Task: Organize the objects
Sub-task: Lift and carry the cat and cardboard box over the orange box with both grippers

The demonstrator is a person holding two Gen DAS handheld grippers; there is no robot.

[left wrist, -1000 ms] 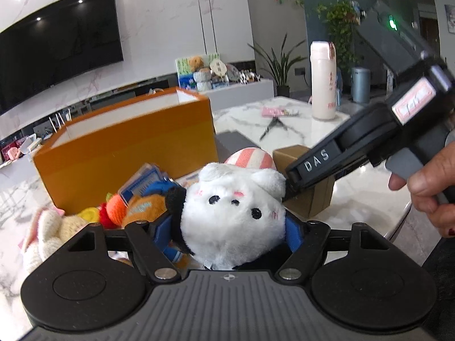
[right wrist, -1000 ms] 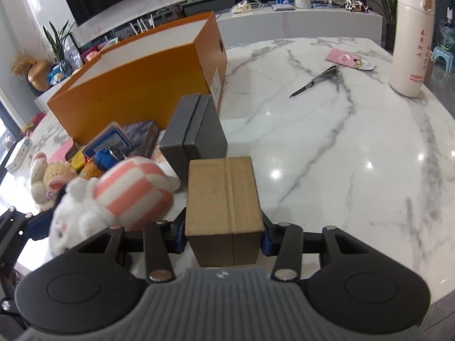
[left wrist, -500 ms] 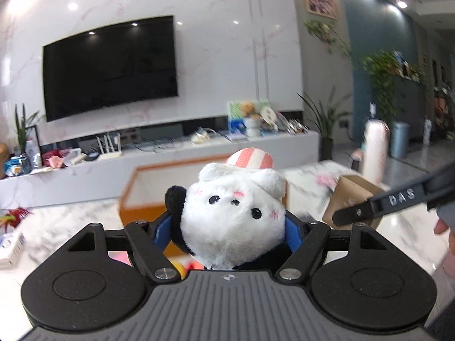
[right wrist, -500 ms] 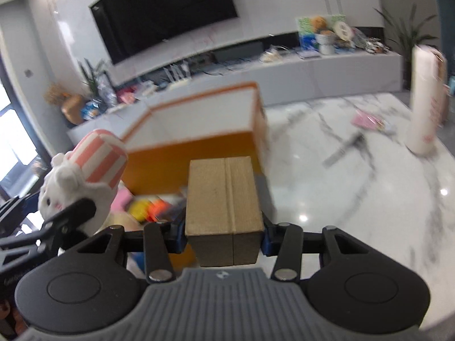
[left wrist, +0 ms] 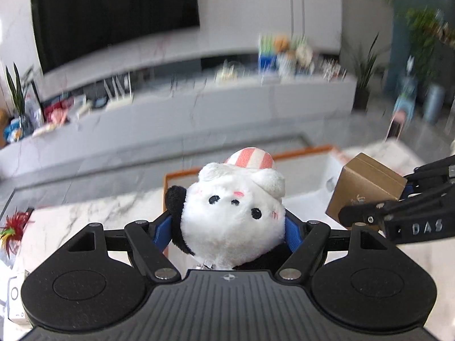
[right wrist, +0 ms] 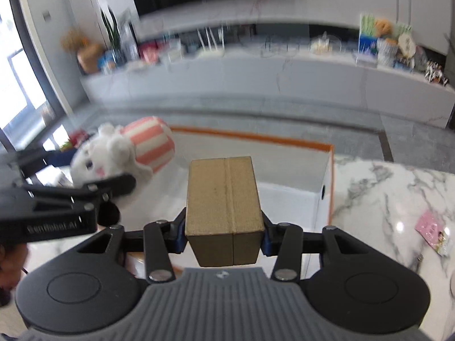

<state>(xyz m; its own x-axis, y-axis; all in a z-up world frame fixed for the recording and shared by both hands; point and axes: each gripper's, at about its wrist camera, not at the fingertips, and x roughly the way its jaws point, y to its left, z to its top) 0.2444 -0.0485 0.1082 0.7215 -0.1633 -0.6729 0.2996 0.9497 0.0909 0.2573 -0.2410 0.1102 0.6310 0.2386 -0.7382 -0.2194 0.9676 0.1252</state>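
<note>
My left gripper [left wrist: 227, 227] is shut on a white plush toy [left wrist: 233, 216] with a pink-striped hat and holds it above the open orange box [left wrist: 301, 152]. My right gripper [right wrist: 224, 233] is shut on a small brown cardboard box [right wrist: 224, 199] and holds it over the same orange box [right wrist: 330, 170], whose white inside shows below. The plush toy [right wrist: 122, 153] and the left gripper [right wrist: 93, 190] show at the left of the right wrist view. The cardboard box [left wrist: 366, 187] and the right gripper [left wrist: 378, 196] show at the right of the left wrist view.
The orange box stands on a white marble table [right wrist: 398, 199]. A pink packet [right wrist: 432, 230] lies on the table to the right. A red tufted toy [left wrist: 14, 227] sits at the table's left edge. A TV and a long white cabinet [left wrist: 199, 105] are behind.
Both grippers have risen from the table and moved forward with their loads, and now tilt down over the open orange box. The pile of toys is out of view.
</note>
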